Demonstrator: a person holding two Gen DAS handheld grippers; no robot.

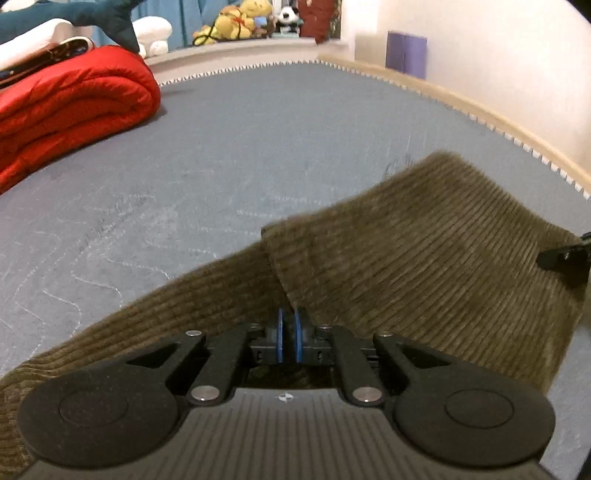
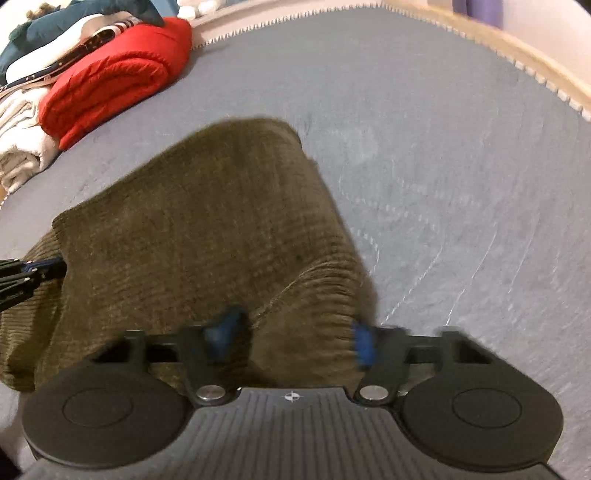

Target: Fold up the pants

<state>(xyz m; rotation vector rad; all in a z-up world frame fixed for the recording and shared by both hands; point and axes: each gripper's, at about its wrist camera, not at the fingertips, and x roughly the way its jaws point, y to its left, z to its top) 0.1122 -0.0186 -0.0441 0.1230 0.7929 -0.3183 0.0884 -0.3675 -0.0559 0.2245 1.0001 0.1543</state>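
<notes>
Left tool (image 1: 288,334), seen from its own wrist camera, has its blue pads (image 1: 279,332) drawn nearly together, clamped on a fold edge of the olive corduroy pants (image 1: 424,243). Right tool (image 2: 291,338) stands partly open, its blue pads (image 2: 364,343) blurred, with a ridge of the same fabric bunched between them; whether the pads press on the cloth cannot be told. From the left view, the tip of the right tool shows at the picture's right edge, at the border of the pants. From the right view, the left tool appears at the picture's left edge, also at the cloth's border.

Pants lie folded over on themselves on a grey quilted bed surface (image 1: 258,140), an upper layer overlapping a lower one that runs toward the near left corner. Well apart, at the far left of the bed, sits a rolled red quilt (image 1: 74,99) with a dark teal plush (image 1: 92,18) on top. Yellow and panda soft toys (image 1: 243,20) sit on a ledge beyond the bed's zigzag-stitched edge.
</notes>
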